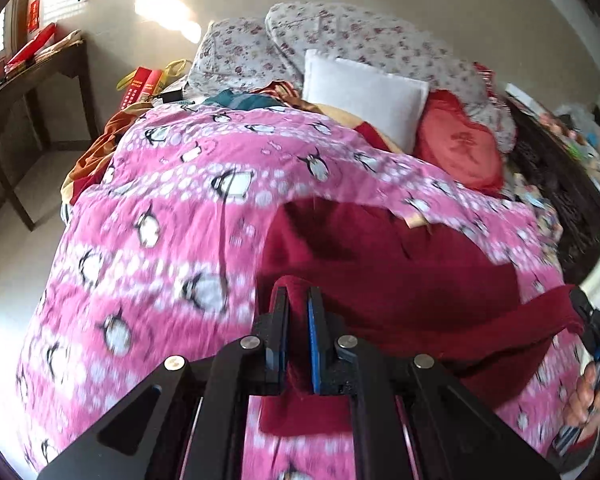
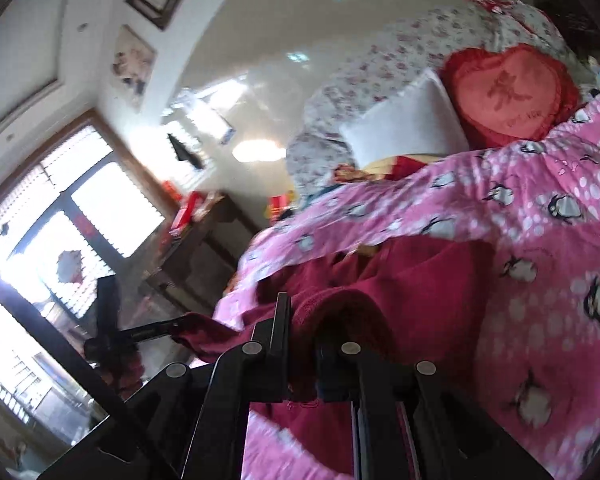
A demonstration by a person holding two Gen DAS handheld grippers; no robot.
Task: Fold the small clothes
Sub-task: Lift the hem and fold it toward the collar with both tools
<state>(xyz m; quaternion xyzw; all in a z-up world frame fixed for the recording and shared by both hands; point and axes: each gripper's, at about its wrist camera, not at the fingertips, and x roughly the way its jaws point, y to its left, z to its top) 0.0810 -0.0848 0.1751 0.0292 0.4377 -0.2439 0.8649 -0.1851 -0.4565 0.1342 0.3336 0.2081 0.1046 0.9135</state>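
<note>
On the pink penguin quilt (image 1: 172, 208), the left gripper (image 1: 298, 300) pinches one dark red garment (image 1: 400, 248) at its near-left edge; the right gripper (image 2: 304, 320) clamps its near-right edge, tilted; two pillows beyond: white pillow (image 1: 364, 92), red heart cushion (image 1: 460, 148).

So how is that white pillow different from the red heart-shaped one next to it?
The white pillow is plain and roughly rectangular; the red cushion is heart-shaped with a frilled edge. The white pillow bears no marking, while the red cushion has a character stitched on its face. Both are propped side by side at the head of the bed, against the flowered bedding, past the pink penguin blanket.
</note>
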